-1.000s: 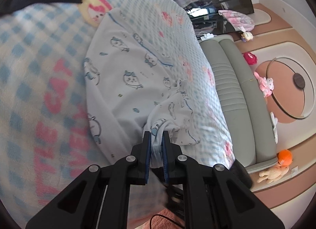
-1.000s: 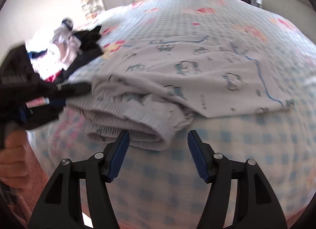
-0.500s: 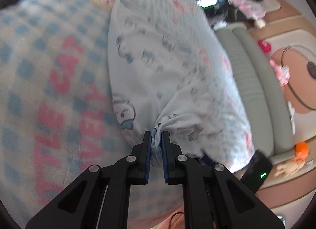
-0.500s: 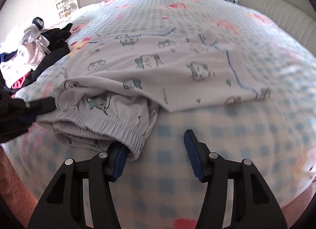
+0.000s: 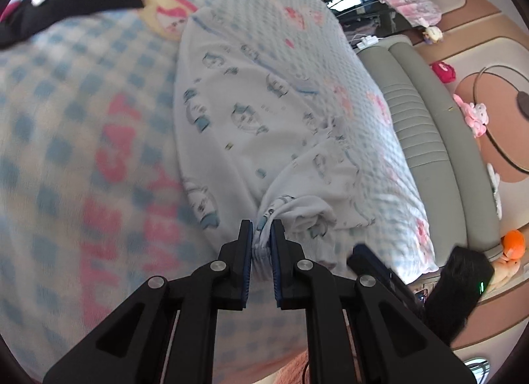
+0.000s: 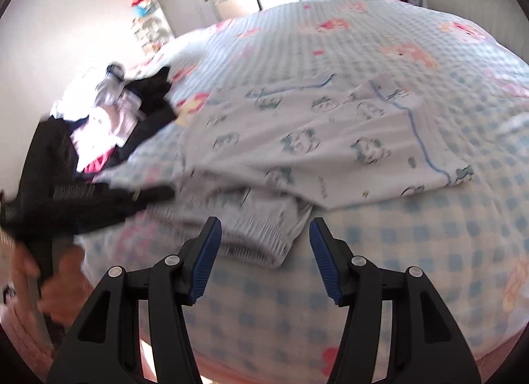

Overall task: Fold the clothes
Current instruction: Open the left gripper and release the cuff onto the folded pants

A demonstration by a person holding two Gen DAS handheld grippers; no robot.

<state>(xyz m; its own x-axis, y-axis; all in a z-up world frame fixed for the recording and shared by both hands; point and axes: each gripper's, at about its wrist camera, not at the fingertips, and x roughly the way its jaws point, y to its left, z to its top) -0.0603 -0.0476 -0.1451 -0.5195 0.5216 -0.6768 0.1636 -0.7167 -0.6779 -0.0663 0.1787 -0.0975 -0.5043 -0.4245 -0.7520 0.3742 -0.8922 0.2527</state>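
I had the left gripper pinched on a bunched corner of the pale printed pyjama trousers, near what looked like the waistband end, with the fabric squeezed between the blue pads. The trousers lay along the checked bedspread, their legs running away from me toward the far side of the bed. My right gripper hung with its fingers spread wide, just short of the elastic waistband, which sat at the near edge of the bed (nothing between the pads yet, as far as I could tell). From the right wrist view the garment already seemed doubled, one layer lying over the other.

I judged the step to be taking hold of the waistband end with both tools, so the trousers could be lifted and folded over toward the leg ends. The next move called for the right gripper to reach forward onto the waistband and catch all the layers together; a shallow bite would likely drop the lower one. A pile of dark clothes sat well apart to the left.
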